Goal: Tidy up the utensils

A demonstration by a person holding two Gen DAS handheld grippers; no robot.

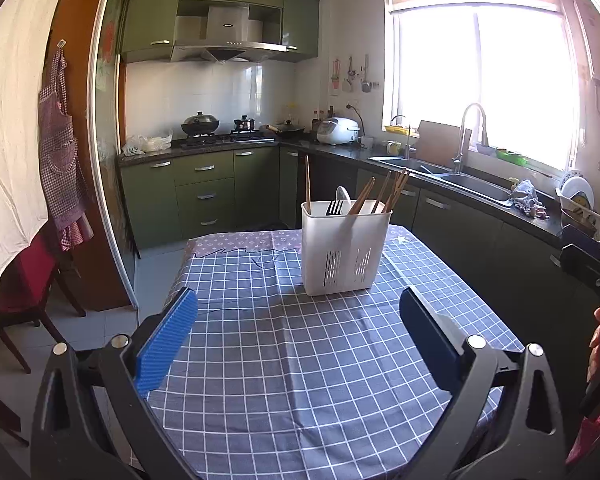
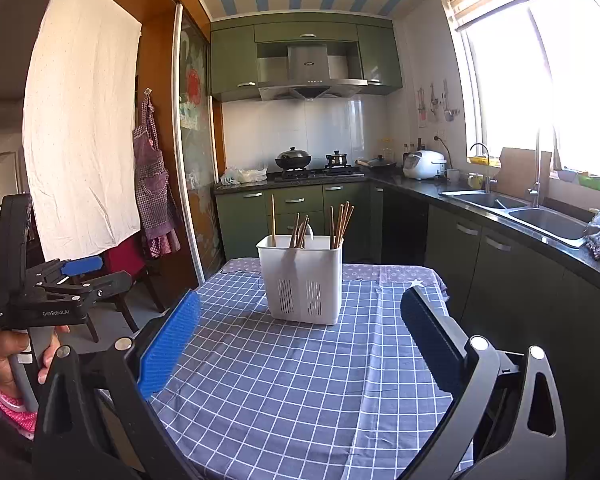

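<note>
A: From the left wrist view, how far along does the job look?

B: Nearly done, I'd judge. The white plastic caddy (image 1: 345, 246) stands upright toward the far edge of the table (image 1: 284, 380), a little right of centre, and it already holds the wooden chopsticks (image 1: 394, 191), a dark fork (image 1: 333, 207) and a pale spoon (image 1: 343, 196). Nothing lies loose on the checked cloth that I can see.

A: And the left gripper (image 1: 298, 334)?

B: Its jaws are spread wide, one finger faced with ribbed blue padding, the other dark and smooth, and nothing is between them. It hangs above the near half of the table, well apart from the caddy.

A: Now the right wrist view?

B: Same story. The caddy (image 2: 303, 282) is a rigid, rounded-corner box with slotted vents low on its front wall. The chopsticks (image 2: 340, 222) lean in loose groups; one stands alone at the left end. The tablecloth (image 2: 300, 392) is thin blue-grey fabric with a white grid, slightly creased.

A: The right gripper (image 2: 300, 334)?

B: Also wide apart and holding nothing. The left gripper (image 2: 66, 280) shows beyond the table's left edge, held in a hand (image 2: 8, 354).

A: Anything left?

B: Perhaps sorting the pieces by compartment; I cannot see the dividers inside.
</note>
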